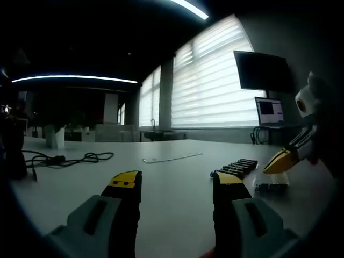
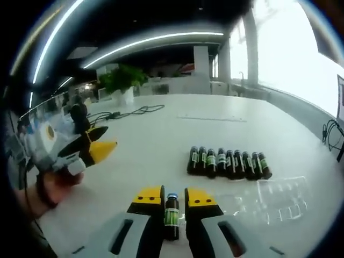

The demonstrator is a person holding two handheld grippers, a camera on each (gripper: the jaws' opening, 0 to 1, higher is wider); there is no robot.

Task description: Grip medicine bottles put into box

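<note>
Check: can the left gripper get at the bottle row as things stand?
Probably yes. The left gripper is open and holds nothing, and bare table lies between it and the bottle row. The right gripper, shut on one bottle, sits nearby.

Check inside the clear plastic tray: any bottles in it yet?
The clear tray looks empty; the table shows through it. Its far edge is blurred. One bottle sits between the right gripper fingers.

blinded windows [image 1: 209, 80], white table [image 1: 172, 177]

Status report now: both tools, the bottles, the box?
Right tool shut on small dark glass bottle with green label. Left tool open. Row of seven dark bottles on table beside clear plastic tray box.
</note>
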